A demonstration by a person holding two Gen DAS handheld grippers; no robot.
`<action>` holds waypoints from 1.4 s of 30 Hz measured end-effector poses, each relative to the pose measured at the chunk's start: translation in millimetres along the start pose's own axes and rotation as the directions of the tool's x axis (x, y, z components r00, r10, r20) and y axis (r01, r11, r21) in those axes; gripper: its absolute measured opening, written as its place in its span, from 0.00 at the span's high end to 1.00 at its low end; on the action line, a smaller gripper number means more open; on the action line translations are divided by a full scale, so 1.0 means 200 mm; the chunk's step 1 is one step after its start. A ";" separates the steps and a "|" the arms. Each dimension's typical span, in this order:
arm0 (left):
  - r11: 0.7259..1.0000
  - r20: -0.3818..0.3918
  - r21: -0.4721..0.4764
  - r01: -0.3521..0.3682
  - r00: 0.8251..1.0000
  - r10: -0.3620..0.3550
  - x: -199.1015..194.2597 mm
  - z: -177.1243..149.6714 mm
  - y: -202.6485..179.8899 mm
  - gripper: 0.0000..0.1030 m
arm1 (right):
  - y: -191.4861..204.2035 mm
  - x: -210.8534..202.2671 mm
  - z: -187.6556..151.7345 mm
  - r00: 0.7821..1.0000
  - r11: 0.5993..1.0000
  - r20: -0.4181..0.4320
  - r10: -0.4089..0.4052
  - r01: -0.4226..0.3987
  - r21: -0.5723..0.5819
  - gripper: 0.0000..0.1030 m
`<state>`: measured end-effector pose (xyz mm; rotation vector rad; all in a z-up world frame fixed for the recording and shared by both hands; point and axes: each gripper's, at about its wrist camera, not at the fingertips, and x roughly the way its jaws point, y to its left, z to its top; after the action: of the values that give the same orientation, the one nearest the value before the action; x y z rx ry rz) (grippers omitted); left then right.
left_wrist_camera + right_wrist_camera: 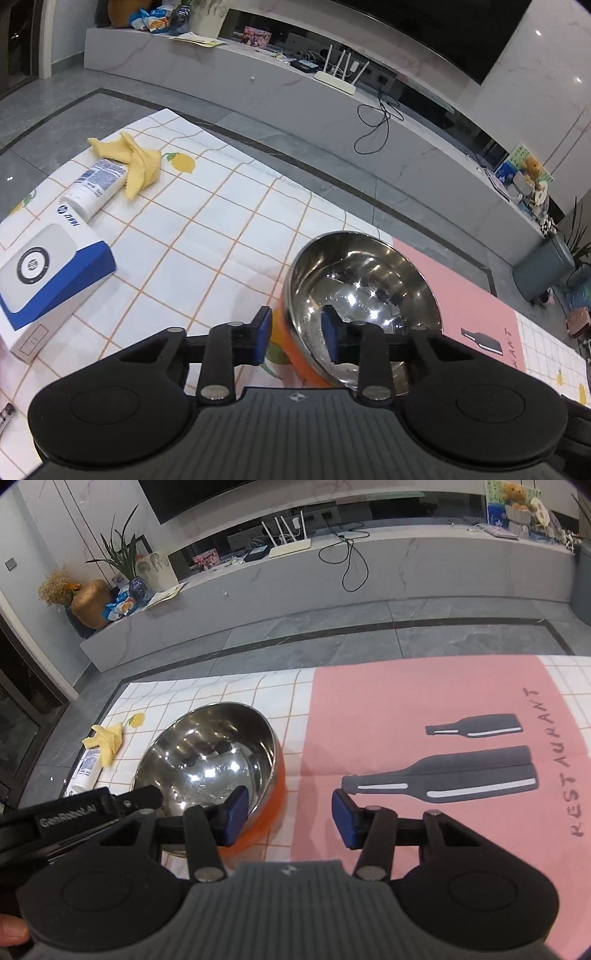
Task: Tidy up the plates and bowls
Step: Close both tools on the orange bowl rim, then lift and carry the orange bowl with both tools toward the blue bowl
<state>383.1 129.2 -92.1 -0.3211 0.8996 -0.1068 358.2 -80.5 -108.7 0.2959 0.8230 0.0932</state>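
Note:
A steel bowl (364,291) with an orange outside sits on the checked tablecloth beside the pink placemat. My left gripper (297,334) straddles its near left rim. One blue pad (332,334) is inside the bowl and the other is outside, with a gap to the wall on both sides. In the right wrist view the same bowl (210,753) is at the left. My right gripper (290,814) stands open over its right rim. Its left pad (236,808) is over the bowl's inside and its right pad is over the placemat. The left gripper's black housing (70,818) reaches in at the bowl's near left.
A blue and white box (51,280), a white tube (94,186) and a yellow cloth (131,158) lie on the cloth to the left. The pink placemat (424,701) with printed bottles is to the right. The table's far edge drops to grey floor. A fingertip (11,938) shows at the lower left.

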 end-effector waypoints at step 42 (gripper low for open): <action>0.999 0.071 0.022 0.025 0.997 -0.026 -0.94 -0.45 -0.44 0.86 | -0.25 -1.11 -0.31 0.991 0.978 0.013 0.135 -0.135 0.159 0.88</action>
<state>199.9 66.5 25.2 -0.3153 0.8235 -0.1272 160.2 -158.1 -7.3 0.5032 0.8092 0.1540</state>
